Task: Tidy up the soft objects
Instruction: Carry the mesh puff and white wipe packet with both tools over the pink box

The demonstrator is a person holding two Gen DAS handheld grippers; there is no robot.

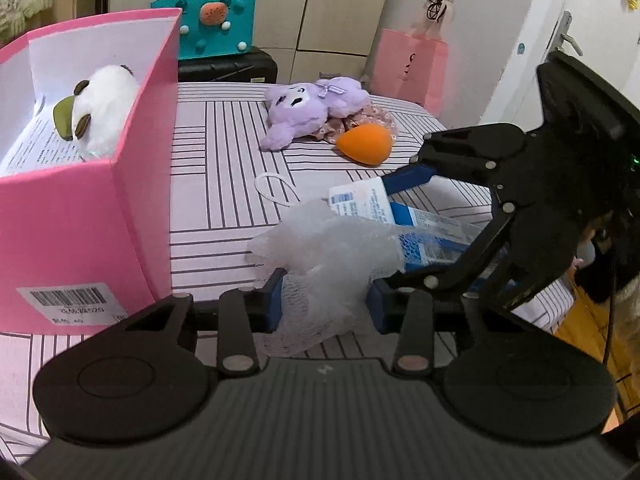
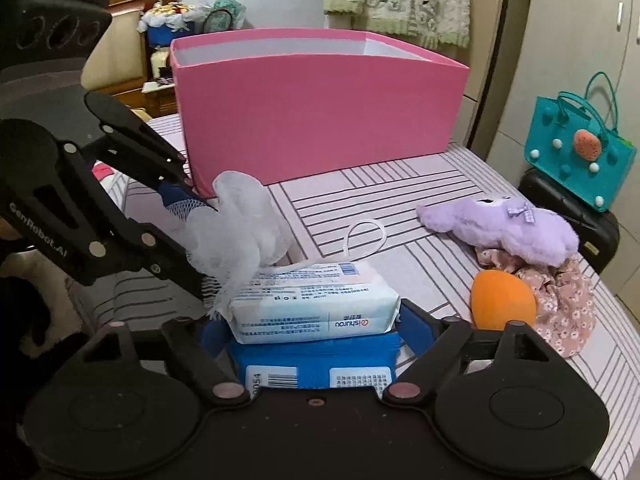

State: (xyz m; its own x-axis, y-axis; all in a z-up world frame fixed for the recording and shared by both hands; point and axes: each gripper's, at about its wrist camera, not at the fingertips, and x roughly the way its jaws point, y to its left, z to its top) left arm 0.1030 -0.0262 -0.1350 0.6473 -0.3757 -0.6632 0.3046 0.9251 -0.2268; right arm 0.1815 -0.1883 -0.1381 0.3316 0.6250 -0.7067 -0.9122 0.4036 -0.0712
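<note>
My left gripper [image 1: 326, 304] is shut on a white mesh bath pouf [image 1: 320, 248], held above the striped bed; the pouf [image 2: 240, 232] also shows in the right wrist view. My right gripper [image 2: 316, 328] is shut on a white and blue tissue pack [image 2: 312, 300], which shows in the left wrist view [image 1: 400, 216] next to the pouf. A pink box [image 1: 80, 208] stands at left with a white plush [image 1: 104, 108] inside. A purple plush [image 1: 308, 108], an orange sponge [image 1: 364, 144] and a floral scrunchie [image 2: 560, 300] lie on the bed.
A white cord loop [image 1: 276, 190] lies on the striped bedcover [image 1: 224, 160]. A teal bag [image 1: 216, 20] sits on a black case [image 1: 228, 66] behind the bed. A pink paper bag [image 1: 412, 64] stands at the far right. The bed's right edge is near the door.
</note>
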